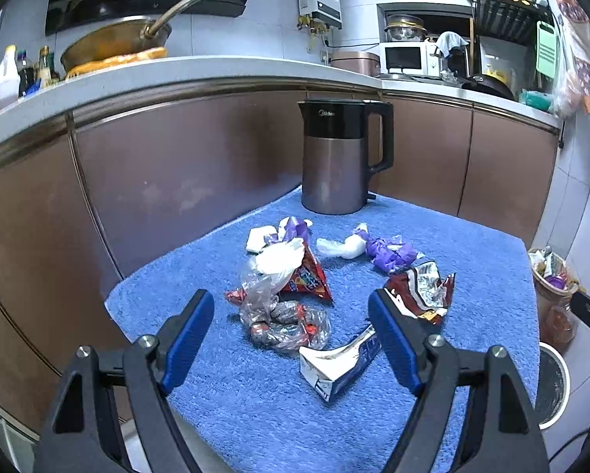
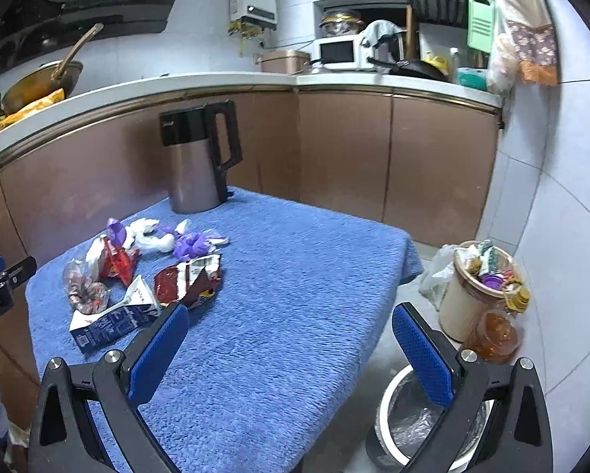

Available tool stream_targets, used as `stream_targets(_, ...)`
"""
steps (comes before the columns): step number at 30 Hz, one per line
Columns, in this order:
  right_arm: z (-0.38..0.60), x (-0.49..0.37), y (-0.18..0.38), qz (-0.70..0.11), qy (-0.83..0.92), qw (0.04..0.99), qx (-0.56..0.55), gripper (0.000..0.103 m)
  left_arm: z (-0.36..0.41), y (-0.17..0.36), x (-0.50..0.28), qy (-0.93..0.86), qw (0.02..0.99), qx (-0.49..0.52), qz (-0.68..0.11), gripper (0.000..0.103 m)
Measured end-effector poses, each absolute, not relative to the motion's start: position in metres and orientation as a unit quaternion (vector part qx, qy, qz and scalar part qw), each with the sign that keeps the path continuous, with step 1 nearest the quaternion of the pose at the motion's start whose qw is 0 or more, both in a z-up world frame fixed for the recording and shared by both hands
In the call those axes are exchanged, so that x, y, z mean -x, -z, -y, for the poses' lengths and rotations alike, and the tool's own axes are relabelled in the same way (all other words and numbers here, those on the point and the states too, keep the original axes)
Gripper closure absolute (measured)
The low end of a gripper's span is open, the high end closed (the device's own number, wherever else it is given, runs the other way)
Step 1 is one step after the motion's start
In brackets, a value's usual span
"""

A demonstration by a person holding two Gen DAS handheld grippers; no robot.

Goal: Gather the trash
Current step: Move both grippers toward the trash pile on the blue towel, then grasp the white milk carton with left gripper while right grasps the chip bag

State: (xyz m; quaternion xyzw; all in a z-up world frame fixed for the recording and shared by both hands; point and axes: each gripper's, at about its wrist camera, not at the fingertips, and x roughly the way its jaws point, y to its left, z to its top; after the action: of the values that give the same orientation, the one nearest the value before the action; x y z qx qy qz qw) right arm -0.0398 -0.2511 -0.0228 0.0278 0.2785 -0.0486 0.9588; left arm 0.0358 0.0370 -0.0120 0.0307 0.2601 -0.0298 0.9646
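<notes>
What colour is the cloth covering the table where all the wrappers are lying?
Blue: the fuzzy table cloth is plain blue, clearest in the right wrist view.

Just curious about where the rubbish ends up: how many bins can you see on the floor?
2. A white-rimmed lined bin stands by the table's near corner; a full cream bin stands against the tiled wall behind it. Others may be hidden.

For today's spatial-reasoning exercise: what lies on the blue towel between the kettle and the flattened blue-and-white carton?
In the left wrist view, between the kettle and the carton lie crumpled wrappers: a red triangular packet, white plastic and a clear bag.
</notes>
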Motion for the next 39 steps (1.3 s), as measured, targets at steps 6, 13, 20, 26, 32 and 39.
stream_targets(6,0.242,0.014,0.033,-0.307,-0.011,0.951,-0.035,0.000,-0.049,0.030,-0.048,0.064,0.955,-0.012,-0.290,0.024)
stream_targets(13,0.235,-0.012,0.038,-0.316,-0.033,0.947,-0.034,0.001,-0.060,0.043,-0.063,0.057,0.950,-0.003,-0.307,0.024)
stream_targets(20,0.232,-0.034,0.052,-0.340,-0.053,0.938,-0.033,0.006,-0.051,0.052,-0.071,0.132,0.936,-0.002,-0.327,0.024)
stream_targets(26,0.235,-0.048,0.059,-0.352,-0.070,0.932,-0.050,0.022,-0.025,0.054,-0.078,0.181,0.925,-0.033,-0.332,0.027)
stream_targets(32,0.238,-0.062,0.067,-0.368,-0.084,0.924,-0.065,0.032,-0.009,0.059,-0.090,0.204,0.915,-0.046,-0.345,0.033)
stream_targets(39,0.236,-0.086,0.078,-0.393,-0.111,0.908,-0.087,0.040,0.006,0.074,-0.106,0.216,0.898,-0.081,-0.376,0.049)
